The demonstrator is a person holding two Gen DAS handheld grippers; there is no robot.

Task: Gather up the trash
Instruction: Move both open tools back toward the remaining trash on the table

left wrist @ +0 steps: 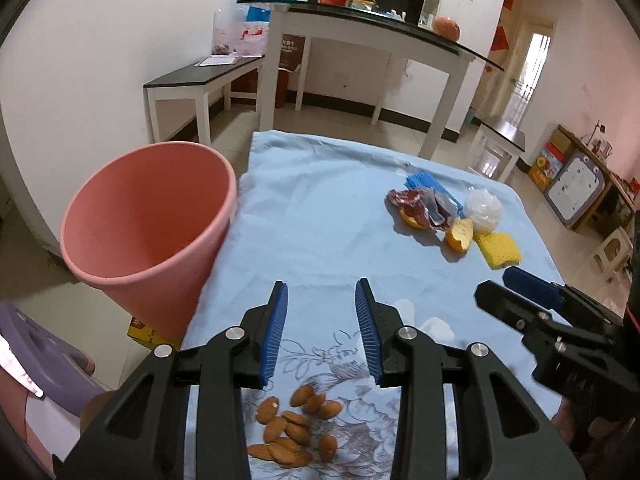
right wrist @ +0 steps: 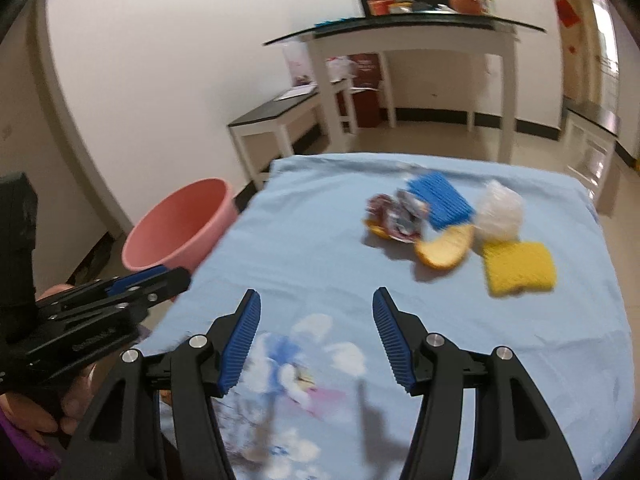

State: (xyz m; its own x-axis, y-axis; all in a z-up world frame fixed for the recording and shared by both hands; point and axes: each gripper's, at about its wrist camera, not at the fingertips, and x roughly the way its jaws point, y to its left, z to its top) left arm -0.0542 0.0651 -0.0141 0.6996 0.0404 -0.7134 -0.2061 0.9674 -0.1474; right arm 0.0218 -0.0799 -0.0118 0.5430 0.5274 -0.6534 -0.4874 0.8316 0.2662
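Two views | left wrist: my left gripper [left wrist: 321, 304] gapes empty, almonds [left wrist: 294, 428] under it, bin [left wrist: 148, 224] left of cloth [left wrist: 320, 208] | right wrist: right gripper [right wrist: 316, 312] wide, empty, trash pile [right wrist: 452, 224] beyond | risk: blur, I could overshoot and scatter the pile.

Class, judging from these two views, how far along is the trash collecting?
Done: nothing visible; the pink plastic bin looks empty. In hand: nothing; the left gripper and right gripper are open over the blue cloth. Left: the peels and wrappers pile and the scattered almonds.
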